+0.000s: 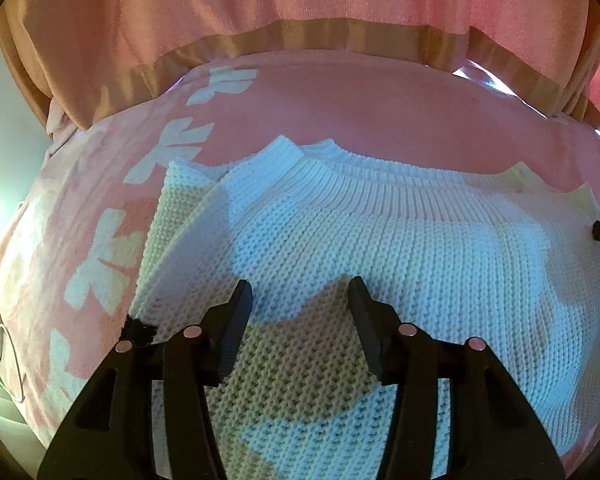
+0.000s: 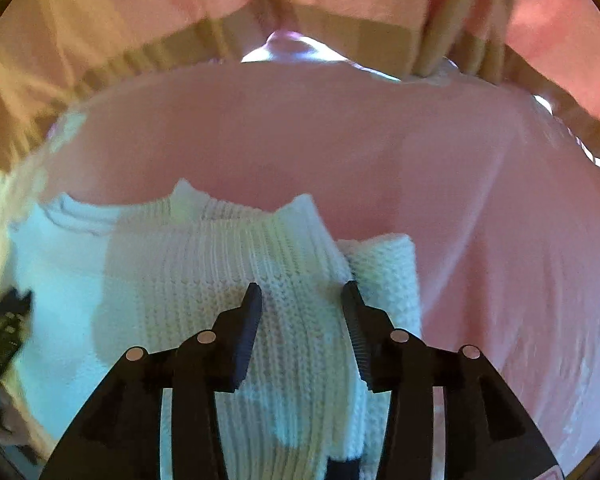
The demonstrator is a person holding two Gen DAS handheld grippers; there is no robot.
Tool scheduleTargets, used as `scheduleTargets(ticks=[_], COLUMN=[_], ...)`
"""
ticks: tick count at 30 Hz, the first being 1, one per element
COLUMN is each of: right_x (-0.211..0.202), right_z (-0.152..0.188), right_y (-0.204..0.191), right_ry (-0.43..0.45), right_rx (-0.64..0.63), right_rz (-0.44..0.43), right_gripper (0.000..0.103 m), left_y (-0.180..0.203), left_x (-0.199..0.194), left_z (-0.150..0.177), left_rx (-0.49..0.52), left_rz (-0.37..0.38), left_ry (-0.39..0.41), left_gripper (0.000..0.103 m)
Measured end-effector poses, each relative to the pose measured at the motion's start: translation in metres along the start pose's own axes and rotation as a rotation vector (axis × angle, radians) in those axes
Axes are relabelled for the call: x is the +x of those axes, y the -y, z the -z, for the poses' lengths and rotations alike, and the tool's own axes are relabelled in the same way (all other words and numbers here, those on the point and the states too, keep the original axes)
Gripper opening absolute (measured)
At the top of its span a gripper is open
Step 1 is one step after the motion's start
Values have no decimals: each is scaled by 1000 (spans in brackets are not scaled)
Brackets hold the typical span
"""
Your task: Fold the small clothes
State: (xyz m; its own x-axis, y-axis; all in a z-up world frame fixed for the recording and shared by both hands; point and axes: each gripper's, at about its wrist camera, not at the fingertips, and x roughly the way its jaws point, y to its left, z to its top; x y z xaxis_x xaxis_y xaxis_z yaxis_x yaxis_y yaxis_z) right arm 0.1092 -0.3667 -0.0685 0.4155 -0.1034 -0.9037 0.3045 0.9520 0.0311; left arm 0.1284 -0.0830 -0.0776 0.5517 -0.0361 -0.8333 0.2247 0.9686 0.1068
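White knit fills the lower half of both views: the sweater (image 1: pixel 380 248) lies flat on a pink cloth (image 1: pixel 360 112), ribbed collar toward the top of the frame, a sleeve folded in at the right of the right wrist view. I have both sets of jaws parted and empty. My left gripper (image 1: pixel 300 292) hangs over the body panel, my right gripper (image 2: pixel 302 294) over the folded edge, probably so I can pick the next fold line. I see no containers.

right gripper (image 2: pixel 301 292) jaws apart over white knit sweater (image 2: pixel 204 264) on pink cloth (image 2: pixel 480 200).
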Motion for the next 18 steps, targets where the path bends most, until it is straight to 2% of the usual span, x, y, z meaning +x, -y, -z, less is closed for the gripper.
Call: scheduleTargets(ticks=[1,2,7,9,11,13,16,18], right_x=[3,4,-26,-14,13,7,-26,-48], right_z=[0,1,-7,-8,-4,-3,-4,2], right_y=[-2,-4,3,13,15,6,-5,-21], right_ry=[0,-6,102,71,-9,14,99,147], right_rx=[-7,-5,47,68,57,16,27,-13], right_rz=[-2,-15,8,29,54,97,58,14], right_gripper=[21,7,6,6,6,7,10,11], left_y=[0,0,-1,-2,-2,-3,-6,-7], left_x=[0,0,1,2,2,3,3,3], left_z=[0,0,0,0,0,0,0,0], left_rx=[-1,-2,-11,-14,-7,-3,-17,-19], left_rz=[-1,0,8,11,11,7,16,16], left_ry=[0,0,-4,-6,-5,-4,-9,-10], left_gripper=[50,50,50,50,51,53,54,54])
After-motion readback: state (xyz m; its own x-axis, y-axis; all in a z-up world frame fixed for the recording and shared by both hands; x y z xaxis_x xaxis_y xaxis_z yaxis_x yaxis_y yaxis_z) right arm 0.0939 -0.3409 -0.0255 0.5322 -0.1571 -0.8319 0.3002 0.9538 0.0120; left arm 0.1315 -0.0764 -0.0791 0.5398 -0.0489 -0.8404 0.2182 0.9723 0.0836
